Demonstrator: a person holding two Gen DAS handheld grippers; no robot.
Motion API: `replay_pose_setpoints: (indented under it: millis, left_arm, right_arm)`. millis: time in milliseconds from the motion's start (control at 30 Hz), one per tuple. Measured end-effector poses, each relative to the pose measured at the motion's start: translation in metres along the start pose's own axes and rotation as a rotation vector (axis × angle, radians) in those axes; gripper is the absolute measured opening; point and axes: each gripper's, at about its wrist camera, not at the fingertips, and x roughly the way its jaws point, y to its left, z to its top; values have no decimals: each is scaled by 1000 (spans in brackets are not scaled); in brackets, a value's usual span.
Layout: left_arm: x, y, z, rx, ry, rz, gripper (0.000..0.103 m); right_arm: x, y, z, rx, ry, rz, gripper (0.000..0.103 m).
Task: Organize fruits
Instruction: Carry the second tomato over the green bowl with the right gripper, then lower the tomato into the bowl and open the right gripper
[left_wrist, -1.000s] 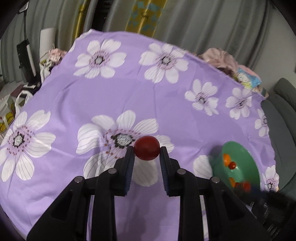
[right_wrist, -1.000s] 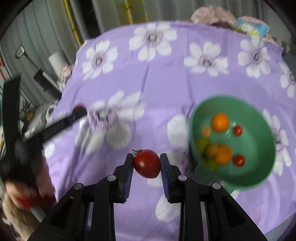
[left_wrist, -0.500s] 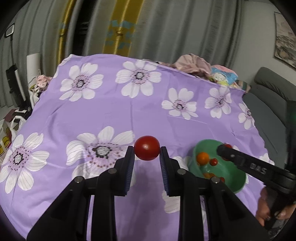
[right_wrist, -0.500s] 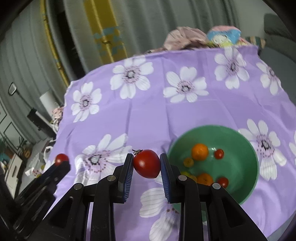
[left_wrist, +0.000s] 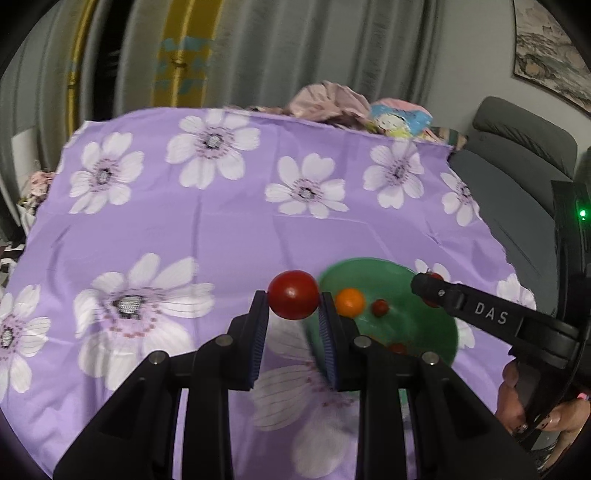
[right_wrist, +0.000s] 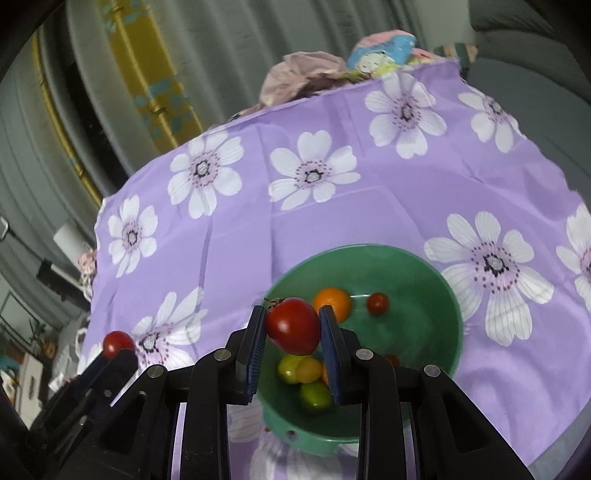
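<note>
two claws in view, each clamped on one red tomato. left claw (left_wrist: 293, 306) pinching a round red tomato (left_wrist: 293, 300) between blue-padded fingers (left_wrist: 258, 332), held above the purple flowered cloth (left_wrist: 221, 229) on the table, just left of a green bowl (left_wrist: 424, 317). right claw (right_wrist: 293, 332) gripping a stemmed red tomato (right_wrist: 294, 325), tilted a little, directly above the near left part of that same green bowl. seen from the left claw's camera: right claw reaching in from the right edge, black arm marked "das", its tip over the bowl's far right rim, a hand (left_wrist: 535, 398) wrapped around its handle at the lower right. seen from the right claw's camera: left claw low at the left edge, its tomato showing as a small red ball over a white flower.

inside the bowl: an orange fruit (right_wrist: 332, 303) near the far side, a small cherry tomato (right_wrist: 378, 303) to its right, yellow and green small fruits (right_wrist: 301, 371) clustered near the front, partly hidden behind the right claw's fingers. another small red piece low on the right, mostly hidden.

beyond the far edge of the table: a crumpled pink cloth (left_wrist: 325, 103) and a colourful cartoon-printed cushion (left_wrist: 399, 120). grey curtains (left_wrist: 295, 48) behind, with a yellow patterned strip. grey sofa (left_wrist: 517, 155) on the right.
</note>
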Motion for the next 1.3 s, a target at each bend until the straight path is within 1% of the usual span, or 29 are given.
replay_pose_setpoints:
  millis: [100, 267, 400, 567, 933, 1300]
  left_arm:
    - [19, -17, -3, 22, 50, -25, 27]
    - [51, -38, -9, 53, 144, -69, 27]
    - [70, -47, -14, 67, 202, -92, 27]
    - [88, -51, -19, 55, 254, -95, 27]
    - [107, -52, -30, 45, 315, -97, 27]
    - [110, -49, -29, 36, 318, -92, 28]
  right_arm:
    - [4, -14, 1, 21, 24, -20, 29]
    - [20, -38, 2, 83, 90, -25, 29]
    - [30, -48, 0, 110, 135, -33, 29]
    - [42, -55, -2, 130, 178, -36, 29]
    - [55, -59, -6, 133, 232, -58, 29]
    - [61, -61, -6, 133, 255, -94, 29]
